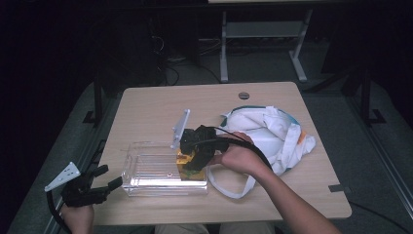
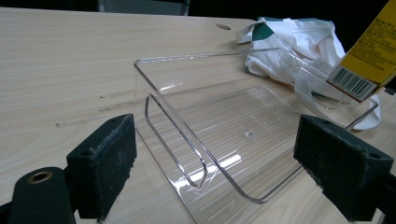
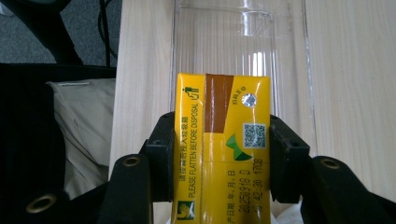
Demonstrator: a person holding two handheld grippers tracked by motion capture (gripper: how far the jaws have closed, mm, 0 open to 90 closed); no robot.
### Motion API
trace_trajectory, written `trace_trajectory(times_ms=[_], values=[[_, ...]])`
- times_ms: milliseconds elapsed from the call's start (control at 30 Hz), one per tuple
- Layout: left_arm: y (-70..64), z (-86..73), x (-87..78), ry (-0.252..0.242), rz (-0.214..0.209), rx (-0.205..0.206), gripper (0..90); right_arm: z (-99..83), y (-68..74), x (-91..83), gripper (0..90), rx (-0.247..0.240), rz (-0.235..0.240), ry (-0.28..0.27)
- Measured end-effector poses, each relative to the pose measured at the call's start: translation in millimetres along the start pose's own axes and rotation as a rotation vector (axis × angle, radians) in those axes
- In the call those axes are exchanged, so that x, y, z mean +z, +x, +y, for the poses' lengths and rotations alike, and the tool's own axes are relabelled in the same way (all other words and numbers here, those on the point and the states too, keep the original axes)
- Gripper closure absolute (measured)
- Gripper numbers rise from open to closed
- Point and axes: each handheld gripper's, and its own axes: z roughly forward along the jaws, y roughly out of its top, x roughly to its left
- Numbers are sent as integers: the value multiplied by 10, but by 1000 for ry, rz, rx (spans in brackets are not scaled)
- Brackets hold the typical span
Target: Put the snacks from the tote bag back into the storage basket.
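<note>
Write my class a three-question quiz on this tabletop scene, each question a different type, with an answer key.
1. True or false: the right gripper is clamped on the yellow drink carton.
2. What lies right of the clear plastic bin in the high view? A) white cloth bag B) red mug C) open book
3. Fill in: the left gripper has its jaws ____.

Key: 1 true; 2 A; 3 open.
</note>
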Motion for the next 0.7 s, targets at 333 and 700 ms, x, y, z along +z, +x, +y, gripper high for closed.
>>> trace_trajectory(times_ms=[333, 700], values=[[0, 0, -1, -1, 0, -1, 128, -6, -5, 81, 521, -2, 10, -2], [-2, 1, -1, -2, 0, -1, 128, -36, -1, 156, 521, 8, 20, 6]])
